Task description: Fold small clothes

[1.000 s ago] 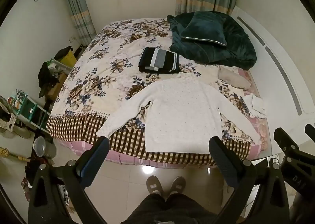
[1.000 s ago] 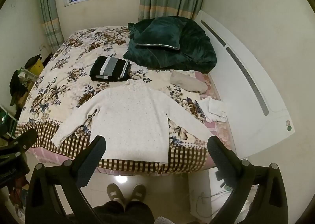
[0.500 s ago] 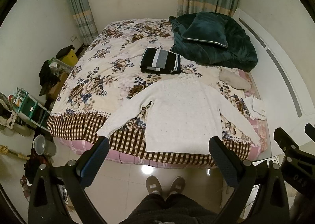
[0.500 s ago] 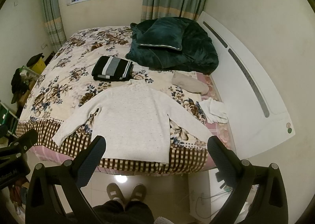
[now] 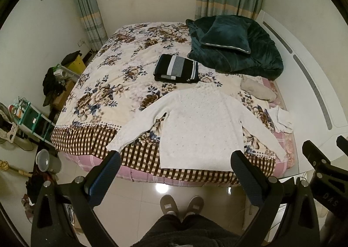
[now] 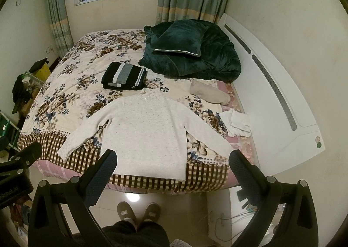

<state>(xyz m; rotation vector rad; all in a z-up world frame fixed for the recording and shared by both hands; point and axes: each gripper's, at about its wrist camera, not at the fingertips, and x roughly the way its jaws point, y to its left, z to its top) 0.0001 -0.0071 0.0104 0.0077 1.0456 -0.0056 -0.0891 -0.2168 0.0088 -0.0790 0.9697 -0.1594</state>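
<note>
Sweater [image 5: 201,129], white knit, lies flat and face-up at the near end of the bed [image 5: 91,136] in the left wrist view, its sleeves spread out to either side and its hem close to the mattress edge, above the checked border of the floral bedspread [image 5: 113,86]. The left gripper [image 5: 174,166] hangs over the tiled floor short of the bed, jaws wide apart and holding nothing; the person's slippers [image 5: 181,204] show below it. Just beyond the sweater's collar sits a folded black-and-grey striped garment [image 5: 176,68], apparently a piece already done. Folding of the white one has not begun, as I judge it: this is the approach. The next move probably calls for reaching a sleeve cuff or a hem corner and pinching only the top layer of knit.

From the right wrist view, the right gripper [image 6: 173,162] is likewise spread wide and empty, held back from the mattress edge with the sweater [image 6: 144,131] straight ahead. The sleeve on that side runs toward the corner of the bed, near a crumpled white cloth [image 6: 237,122] and a beige cushion [image 6: 208,93]; a fold inward would need to steer clear of both. A dark green quilt with its pillow [image 6: 191,51] fills the far right by the white headboard [image 6: 271,99], well apart from the work. The broad left half of the bedspread is open, so there is ample room there to sweep a sleeve across or set the folded piece down.
</note>
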